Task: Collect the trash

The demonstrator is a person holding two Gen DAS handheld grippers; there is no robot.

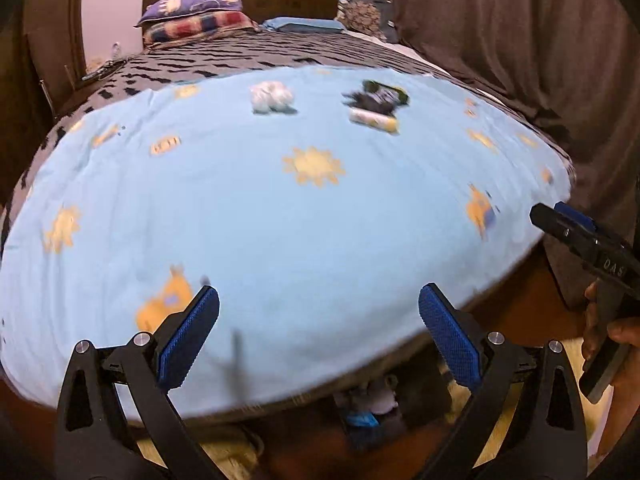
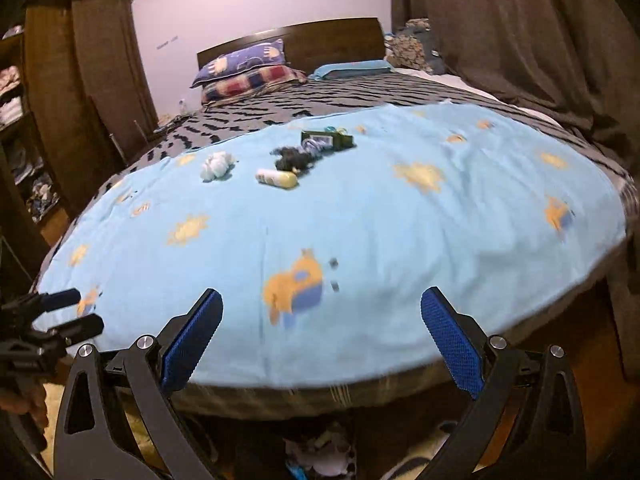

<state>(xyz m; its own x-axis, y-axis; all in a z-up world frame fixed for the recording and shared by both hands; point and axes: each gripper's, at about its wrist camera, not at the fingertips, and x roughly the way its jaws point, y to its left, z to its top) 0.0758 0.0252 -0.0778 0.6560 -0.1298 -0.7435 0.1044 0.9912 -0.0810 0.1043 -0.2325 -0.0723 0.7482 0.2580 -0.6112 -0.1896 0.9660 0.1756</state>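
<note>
While both sets of jaws stood wide and empty, trash lay on the bed.
Nothing blocked the light blue sheet point(image 2: 360, 216); pillows point(image 2: 248, 72) and a headboard point(image 2: 332, 40) sat at upper centre. The left gripper point(image 1: 319, 320) and right gripper point(image 2: 322, 320) hung low in frame. A crumpled white wad point(image 2: 216, 166), a pale yellow tube point(image 2: 278, 178), a dark clump point(image 2: 294, 158) and a green packet point(image 2: 328, 139) clustered mid-sheet; their labels blurred. "DAS" showed lower right in the left view.

Left wrist: looked down over the light-blue sun-printed bed cover point(image 1: 280, 220), from the foot end.
Right wrist: same, further right.
Shared: cover, dark wooden headboard point(image 2: 320, 40).
</note>
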